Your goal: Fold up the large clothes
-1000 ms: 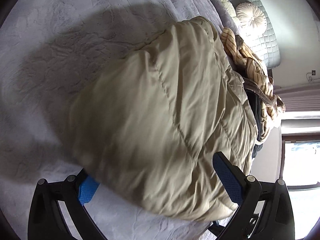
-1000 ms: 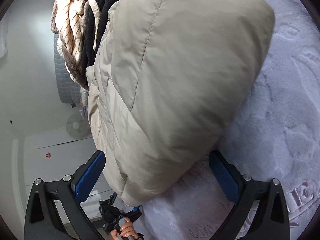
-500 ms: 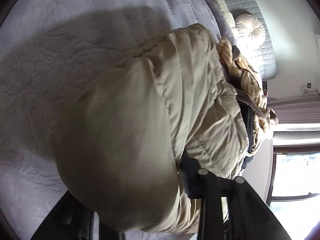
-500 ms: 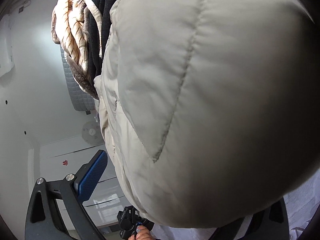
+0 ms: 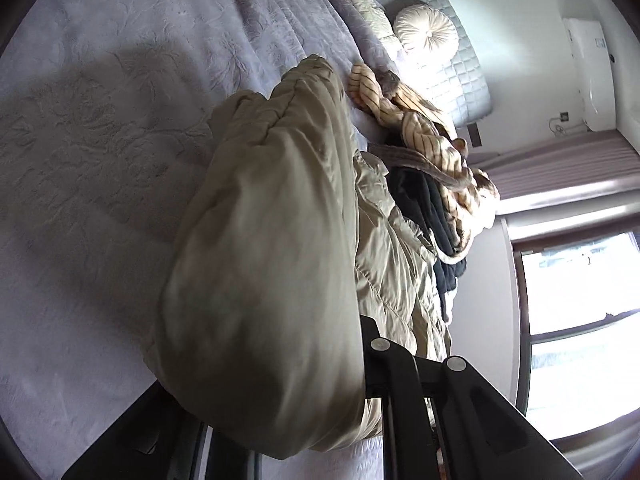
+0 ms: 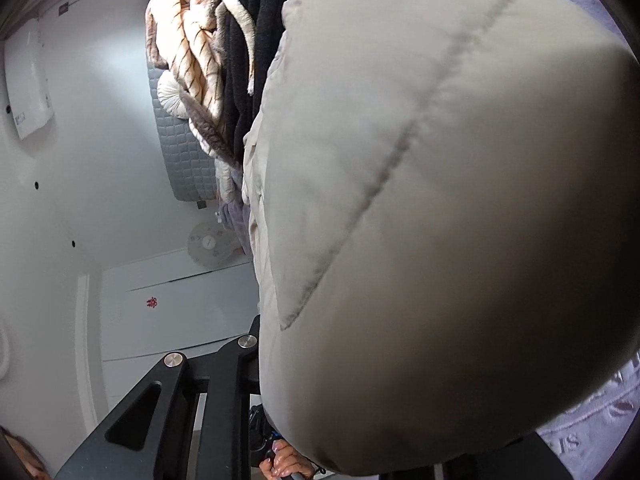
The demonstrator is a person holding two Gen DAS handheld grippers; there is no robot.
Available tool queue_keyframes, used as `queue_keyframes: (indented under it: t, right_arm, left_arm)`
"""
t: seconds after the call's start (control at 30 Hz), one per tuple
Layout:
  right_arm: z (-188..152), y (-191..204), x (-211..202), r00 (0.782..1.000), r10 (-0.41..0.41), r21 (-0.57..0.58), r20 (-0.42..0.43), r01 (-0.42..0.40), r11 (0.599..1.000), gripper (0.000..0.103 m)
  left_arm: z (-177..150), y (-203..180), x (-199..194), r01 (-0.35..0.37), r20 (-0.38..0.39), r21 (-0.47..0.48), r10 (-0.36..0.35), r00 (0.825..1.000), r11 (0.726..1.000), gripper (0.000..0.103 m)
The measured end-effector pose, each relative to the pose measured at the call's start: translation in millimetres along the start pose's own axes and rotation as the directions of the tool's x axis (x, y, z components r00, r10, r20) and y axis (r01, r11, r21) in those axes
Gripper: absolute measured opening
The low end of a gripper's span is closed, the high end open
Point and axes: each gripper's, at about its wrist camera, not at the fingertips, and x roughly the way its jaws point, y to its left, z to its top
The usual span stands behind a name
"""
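Observation:
A beige quilted puffer jacket (image 5: 276,264) lies on the lavender bedspread (image 5: 80,128). My left gripper (image 5: 280,420) is shut on one end of the jacket, and the padded fabric bulges over its fingers and hides the tips. In the right wrist view the jacket (image 6: 440,208) fills most of the frame. My right gripper (image 6: 340,420) is shut on the jacket's other end, with its right finger hidden behind the fabric.
A heap of other clothes, a tan striped fleece (image 5: 420,128) and a black garment (image 5: 424,208), lies just beyond the jacket. A round cream cushion (image 5: 426,30) and quilted headboard (image 5: 452,68) stand behind. A window (image 5: 580,320) is at the right.
Both grippers went from open around the jacket's ends to shut on them. The jacket now bulges closer to both cameras and looks raised off the bedspread.

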Motion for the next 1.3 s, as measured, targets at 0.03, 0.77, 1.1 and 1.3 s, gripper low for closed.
queue_keyframes:
  t: [0.03, 0.77, 1.1, 1.3]
  right_arm:
    - [-7.4, -1.2, -6.5, 1.000, -0.003, -0.004, -0.008, 0.003, 1.000, 0.024]
    - [-105.2, -75.7, -77.0, 0.974, -0.227, 0.074, -0.026, 0.228, 0.971, 0.038]
    - [-139.8, -26.8, -91.0, 0.874, -0.484, -0.123, -0.044, 0.476, 0.871, 0.062]
    - [-153.9, -2.6, -98.0, 0.832, -0.550, -0.300, -0.071, 0.508, 0.807, 0.063]
  left_arm:
    - [-5.3, 0.2, -6.7, 0.002, -0.013, 0.004, -0.002, 1.000, 1.000, 0.017]
    - [-115.3, 104.8, -57.0, -0.258, -0.240, -0.087, 0.231, 0.943, 0.962, 0.060]
    - [-94.8, 55.6, -101.4, -0.458, -0.174, 0.143, 0.478, 0.861, 0.878, 0.061]
    - [-76.8, 24.8, -126.1, -0.480, -0.065, 0.200, 0.501, 0.863, 0.854, 0.061]
